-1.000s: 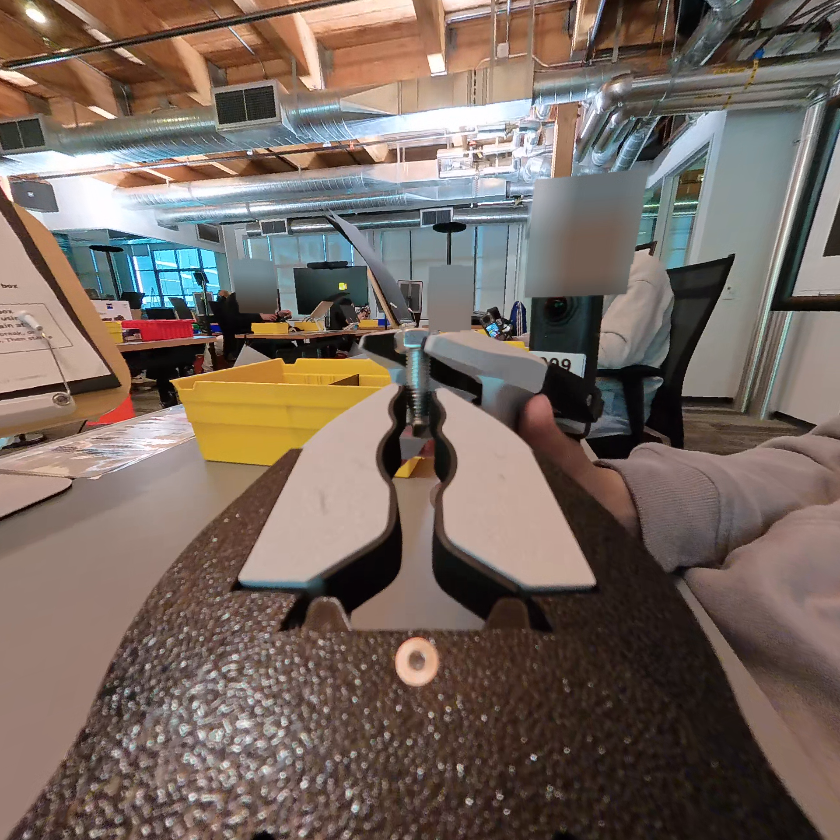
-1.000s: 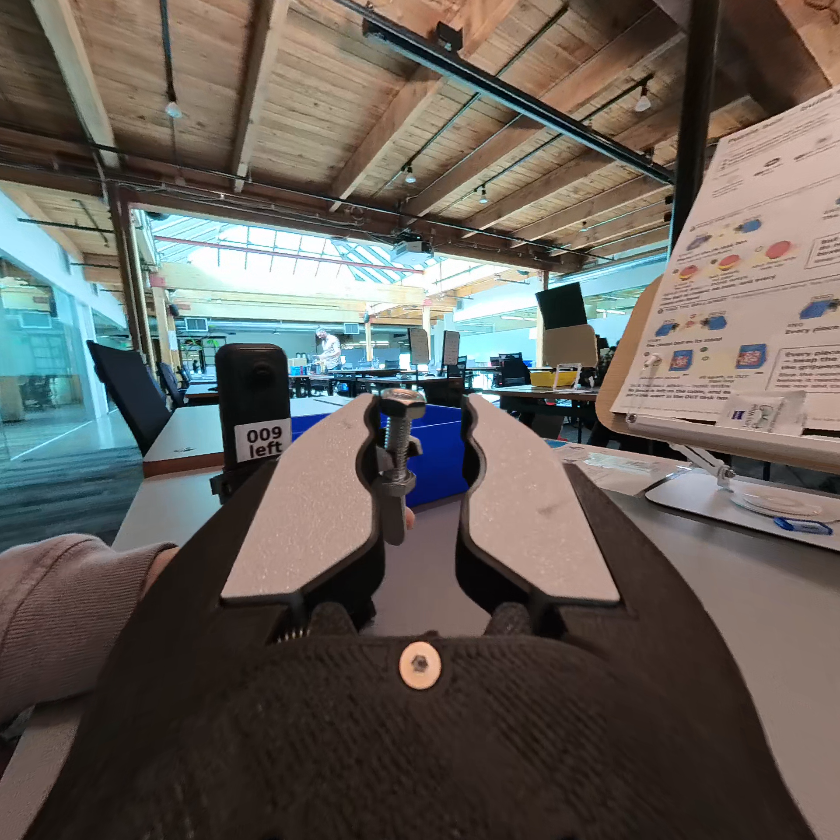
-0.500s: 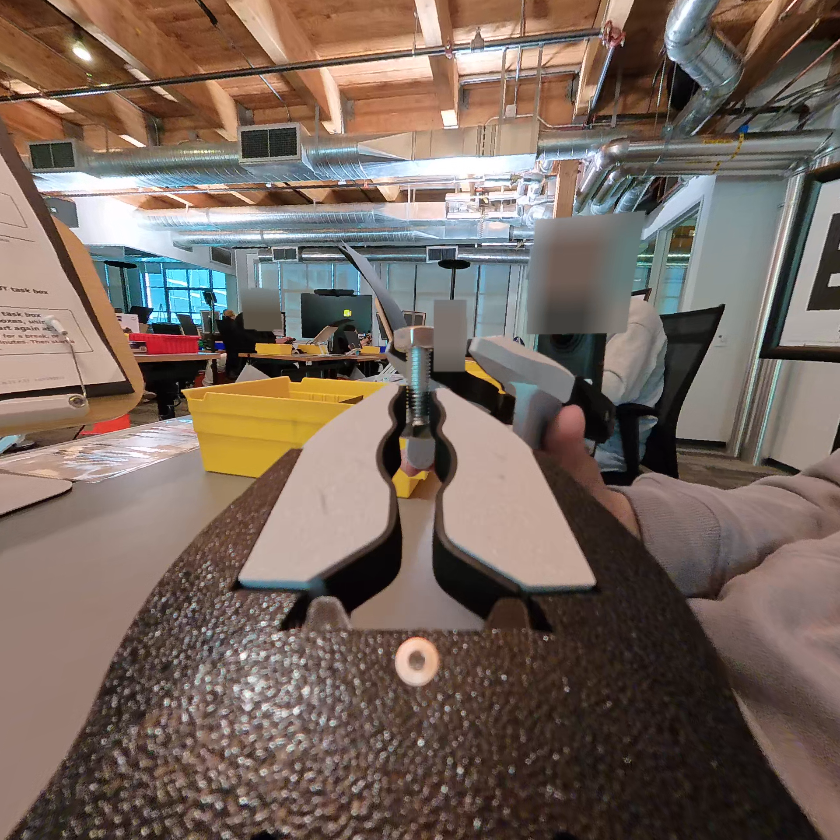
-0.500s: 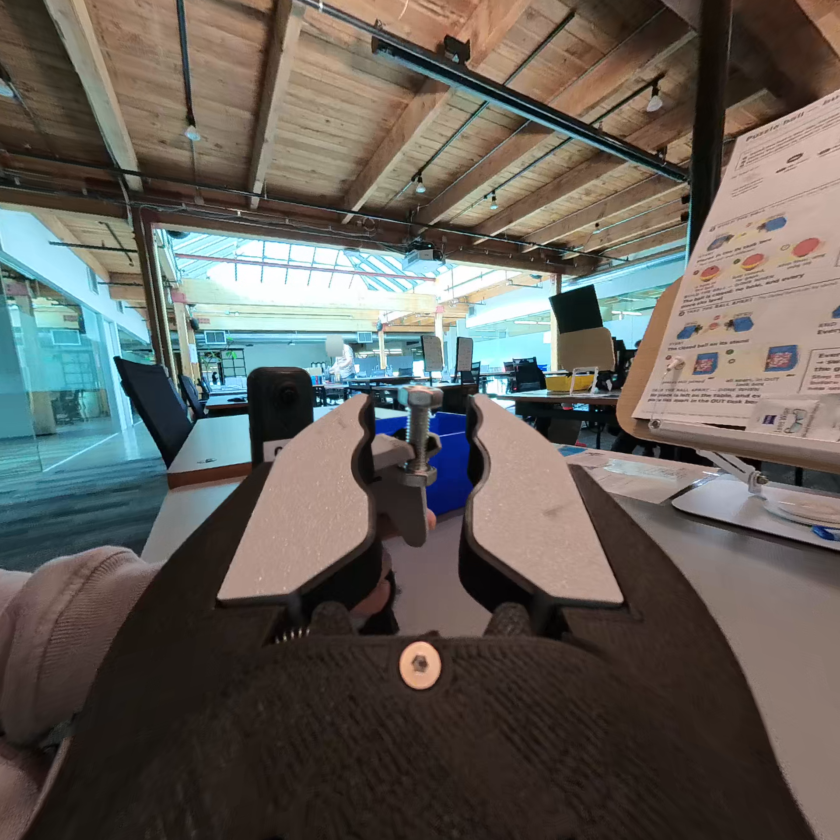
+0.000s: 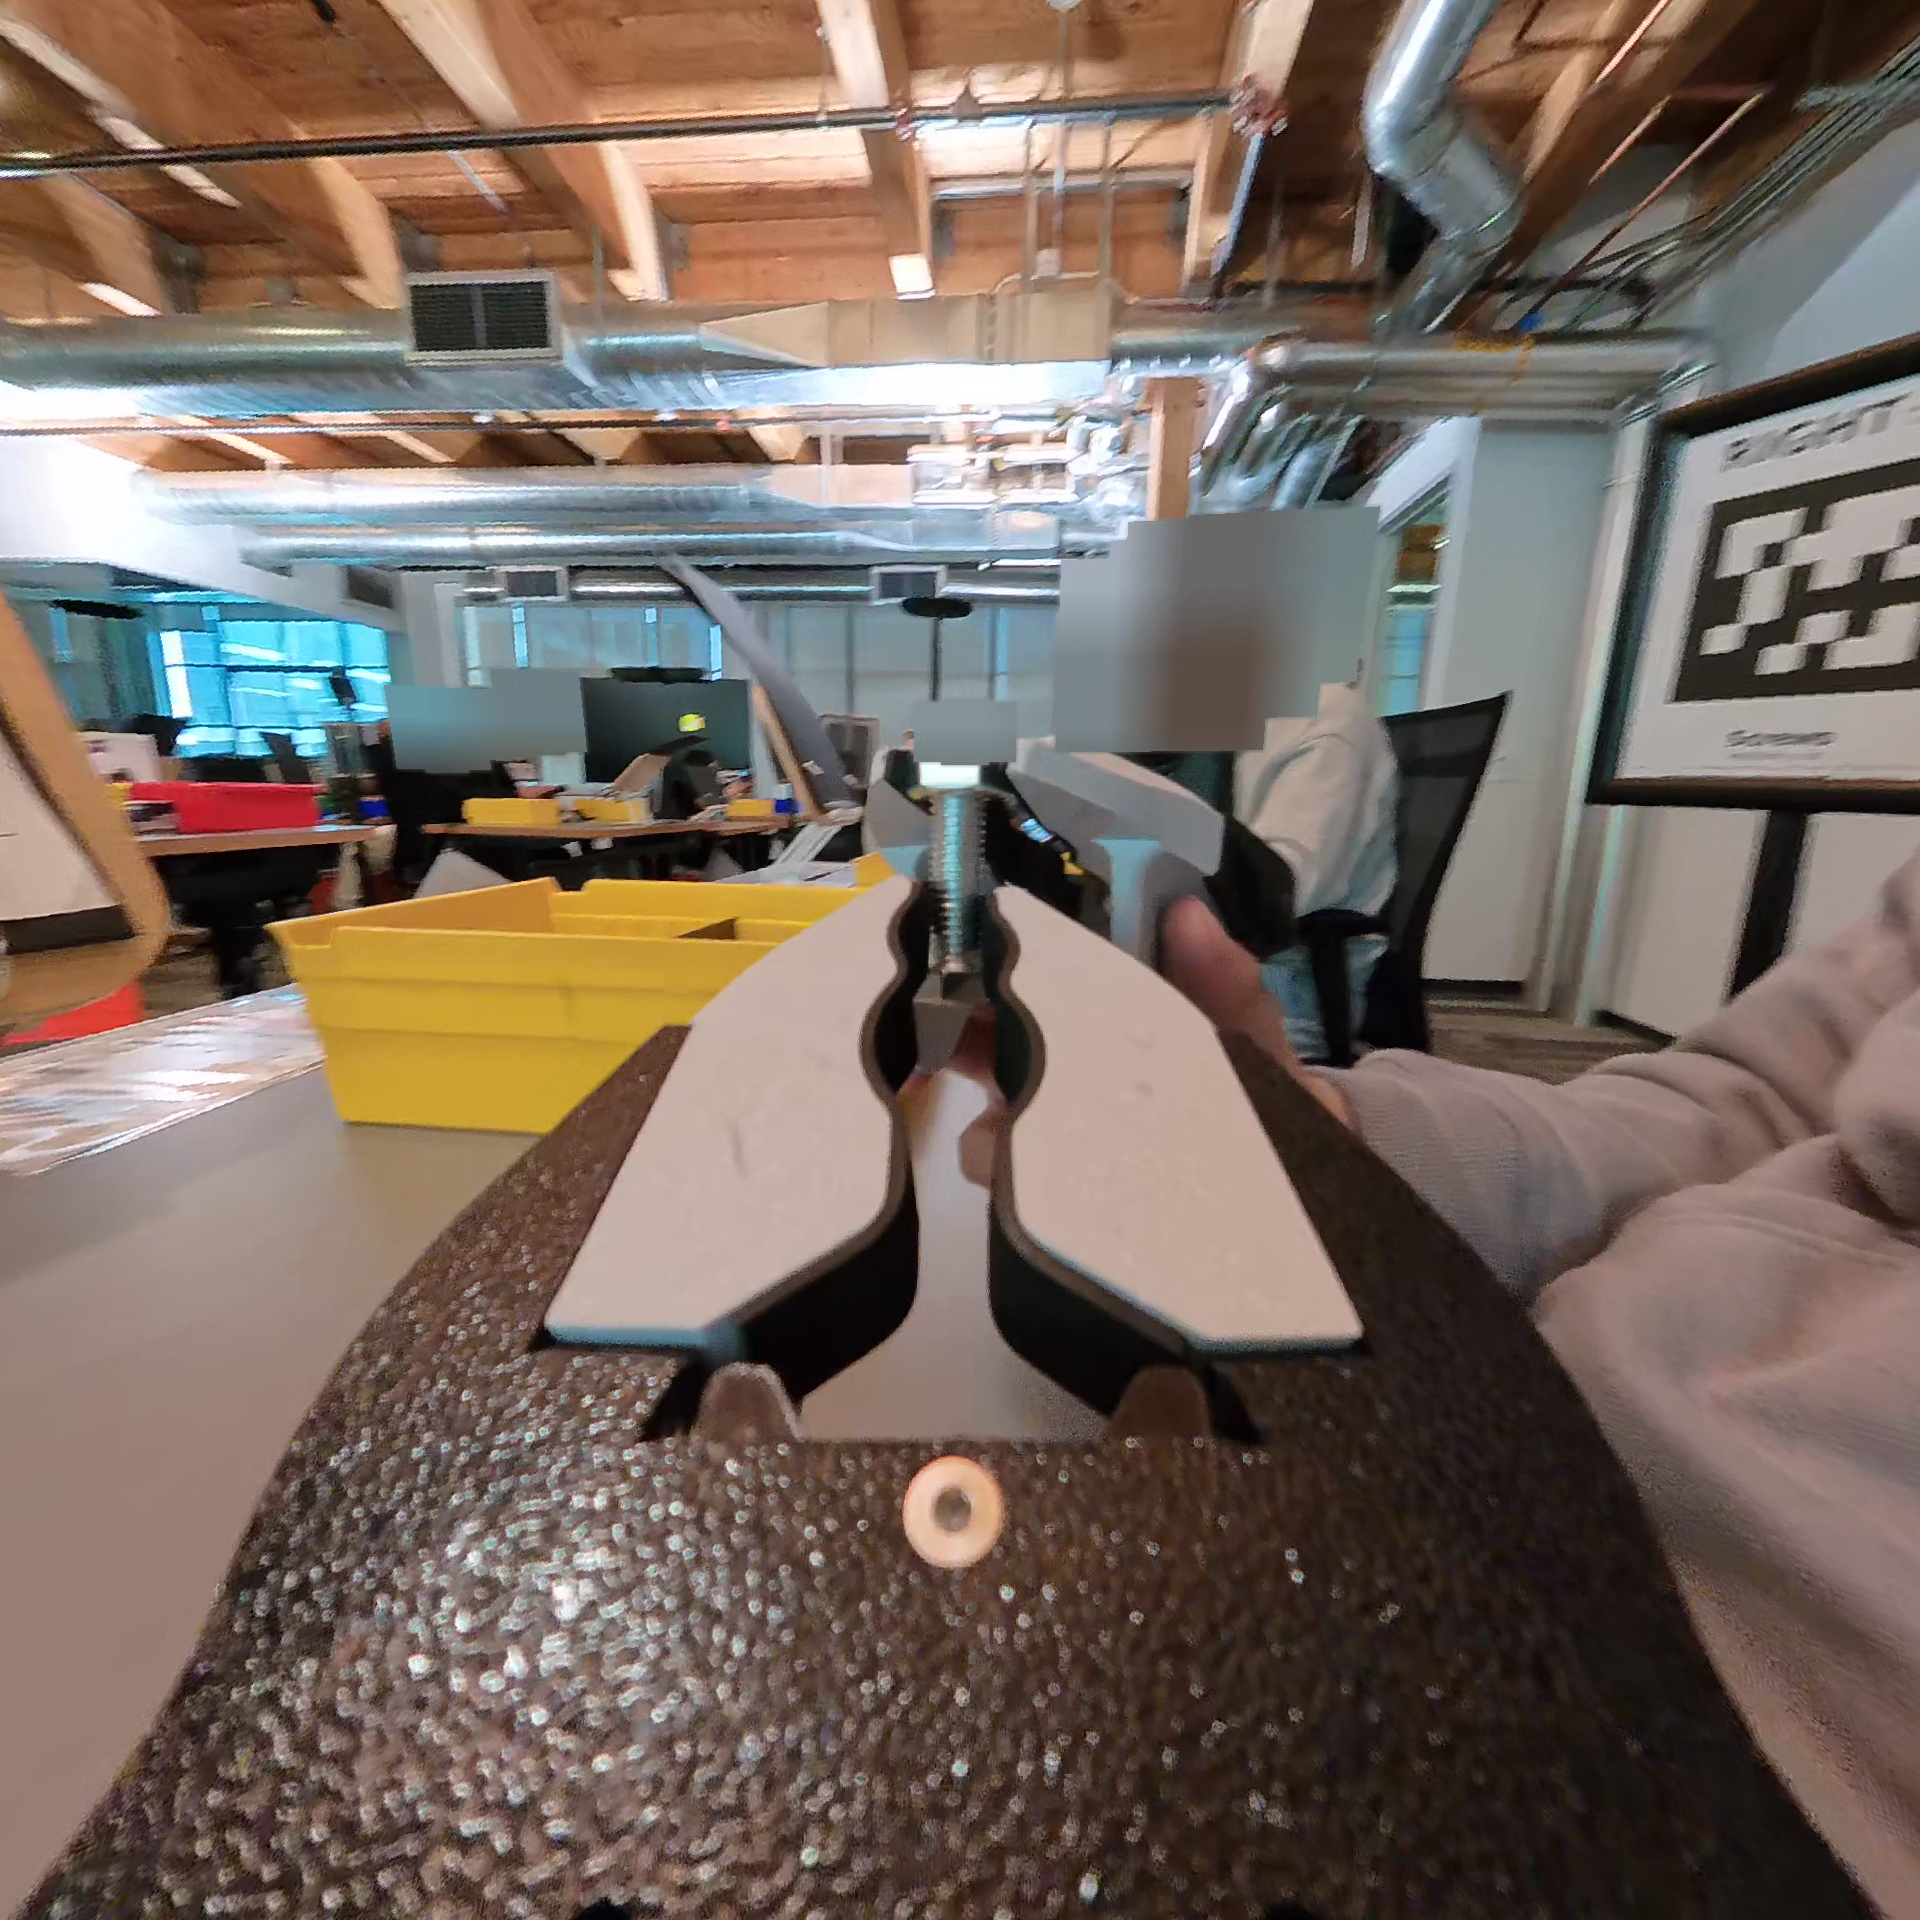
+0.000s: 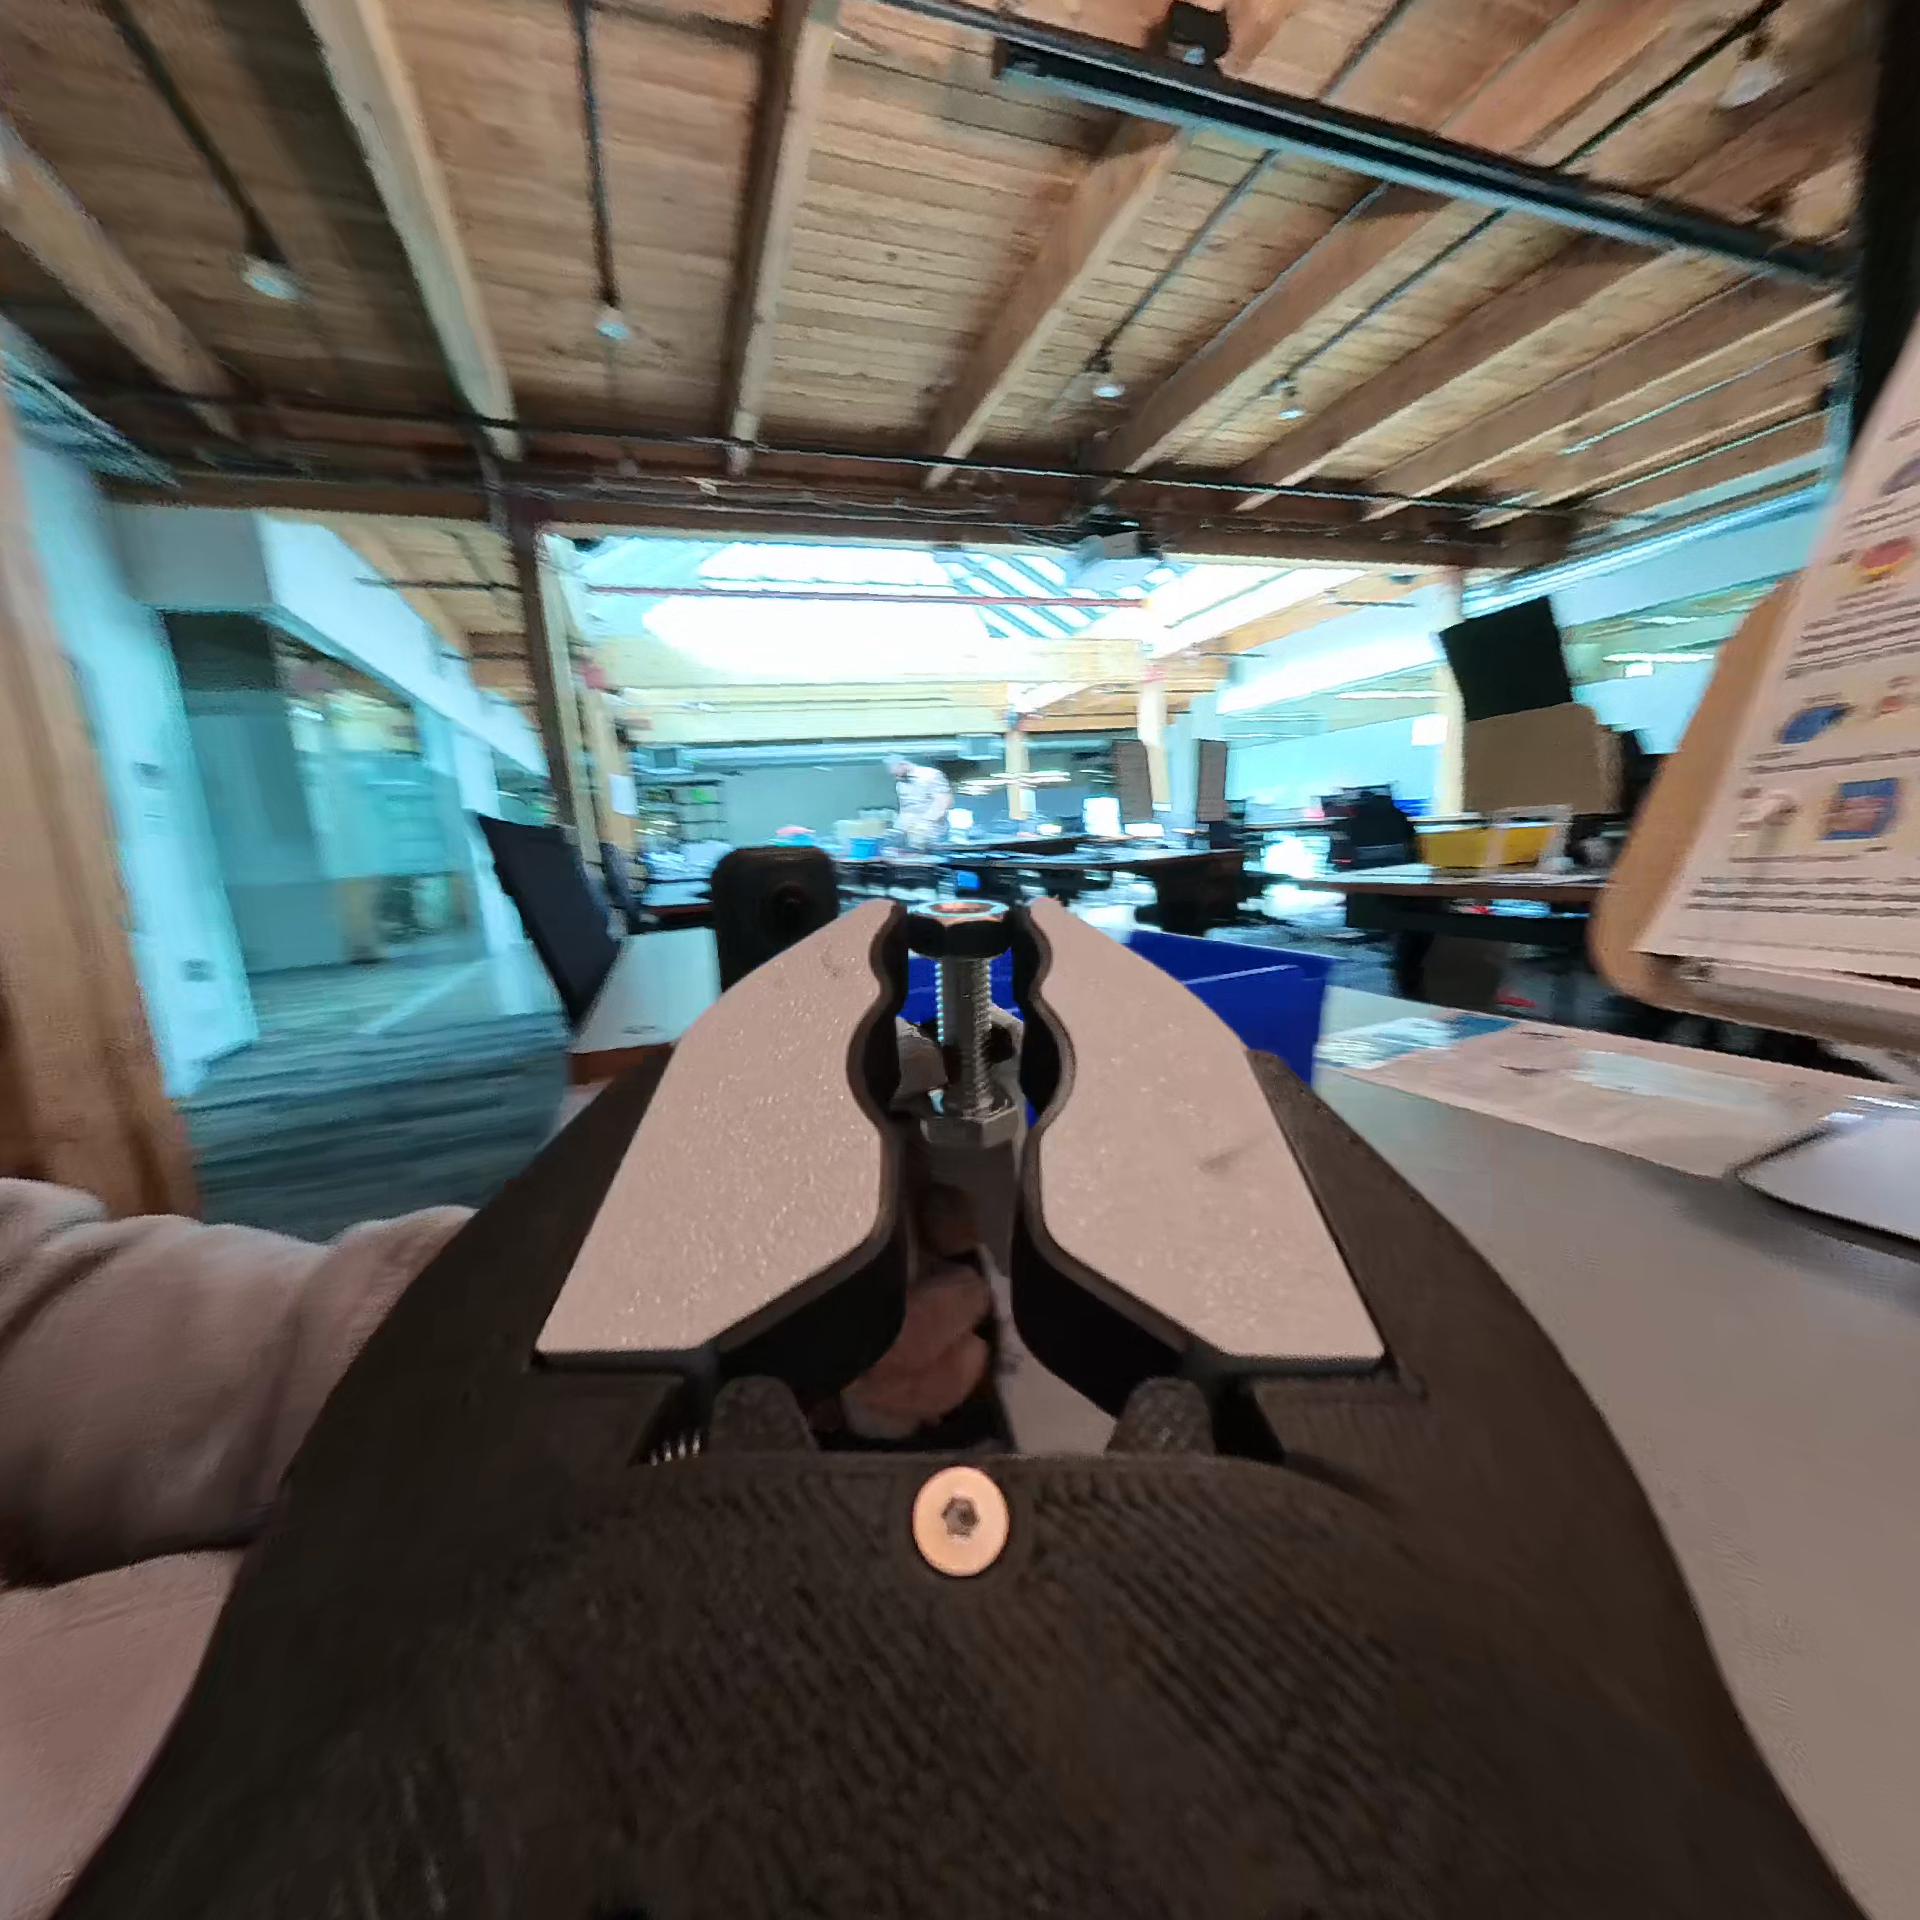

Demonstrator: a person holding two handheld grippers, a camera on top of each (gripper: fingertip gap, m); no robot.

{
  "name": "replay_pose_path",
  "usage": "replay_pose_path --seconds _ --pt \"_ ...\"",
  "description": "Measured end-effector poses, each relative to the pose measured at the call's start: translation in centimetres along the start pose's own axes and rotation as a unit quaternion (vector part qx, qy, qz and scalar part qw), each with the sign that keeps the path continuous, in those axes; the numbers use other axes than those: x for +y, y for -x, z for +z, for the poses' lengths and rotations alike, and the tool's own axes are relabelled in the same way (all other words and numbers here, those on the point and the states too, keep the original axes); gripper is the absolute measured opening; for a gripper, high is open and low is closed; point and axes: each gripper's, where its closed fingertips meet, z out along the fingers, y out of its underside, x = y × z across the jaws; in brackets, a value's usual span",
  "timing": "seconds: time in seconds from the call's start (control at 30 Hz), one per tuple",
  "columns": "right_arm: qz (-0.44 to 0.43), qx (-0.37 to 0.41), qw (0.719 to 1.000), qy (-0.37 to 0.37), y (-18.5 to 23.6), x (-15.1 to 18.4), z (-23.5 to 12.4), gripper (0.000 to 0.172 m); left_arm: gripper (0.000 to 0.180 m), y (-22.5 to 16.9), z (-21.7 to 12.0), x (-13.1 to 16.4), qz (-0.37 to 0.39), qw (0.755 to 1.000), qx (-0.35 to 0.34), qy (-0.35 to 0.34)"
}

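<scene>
My left gripper (image 5: 951,896) is shut on the threaded shank of a steel bolt (image 5: 951,873) and holds it upright above the grey table (image 5: 208,1299). My right gripper (image 6: 954,920) faces it from the other side and is shut on the bolt's hex head (image 6: 954,928), with both pads against the flats. In the right wrist view the shank (image 6: 966,1023) runs down to a nut (image 6: 966,1124) just above the left gripper's grey fingers (image 6: 961,1184). The right gripper's fingers (image 5: 1122,821) also show behind the bolt in the left wrist view.
A yellow bin (image 5: 468,997) stands on the table to the left. A blue bin (image 6: 1226,997) stands behind the bolt. A printed sheet on a wooden stand (image 6: 1818,810) is at right. A seated person (image 5: 1320,821) and a framed marker board (image 5: 1808,603) are beyond. The tips of both grippers are at nearly the same place.
My right gripper's jaws stood wide around the bolt and have come together on its hex head, after sliding so the tips reach the head. My left gripper has kept its hold on the shank.
</scene>
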Motion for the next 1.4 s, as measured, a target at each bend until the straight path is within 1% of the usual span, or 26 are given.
replay_pose_path --seconds 0.13,0.27,0.33,0.43,0.53,0.63,0.77,1.07,1.17,1.27,1.4 --pt "0.046 -0.083 0.995 -0.015 1.7 -0.7 -0.4 0.018 0.008 -1.8 0.1 -0.6 -0.036 0.996 0.076 -0.022" --pt "0.054 -0.14 0.989 -0.015 3.5 -1.2 -0.5 0.018 0.008 -3.5 0.1 -1.2 -0.061 0.987 0.142 -0.038" --pt "0.075 -0.166 0.983 -0.019 4.0 -1.4 -0.7 0.018 0.008 -4.1 0.1 -1.2 -0.065 0.984 0.161 -0.038" --pt "0.09 -0.16 0.983 -0.026 3.5 -1.2 -0.9 0.018 0.008 -3.7 0.2 -0.9 -0.057 0.988 0.144 -0.029" --pt "0.062 -0.128 0.99 -0.019 3.0 -1.0 -0.7 0.018 0.008 -3.1 0.2 -0.8 -0.045 0.991 0.122 -0.023" --pt "0.046 -0.123 0.991 -0.015 2.9 -1.0 -0.7 0.018 0.008 -3.1 0.2 -0.8 -0.05 0.991 0.125 -0.024" --pt "0.069 -0.163 0.984 -0.017 3.7 -1.2 -1.0 0.018 0.008 -4.0 0.2 -1.0 -0.072 0.984 0.16 -0.028" --pt "0.052 -0.211 0.976 -0.004 5.4 -1.6 -1.5 0.018 0.008 -5.7 0.1 -1.2 -0.103 0.969 0.223 -0.027" --pt "0.057 -0.19 0.98 -0.005 4.8 -1.5 -1.4 0.018 0.008 -5.1 0.1 -1.1 -0.079 0.977 0.194 -0.028" --pt "0.037 -0.154 0.987 -0.006 3.9 -1.3 -1.3 0.017 0.008 -4.3 0.2 -0.9 -0.06 0.985 0.162 -0.026" --pt "0.021 -0.112 0.993 -0.013 2.7 -1.7 -1.4 0.019 0.008 -3.1 0.1 -1.0 -0.05 0.991 0.122 -0.031"
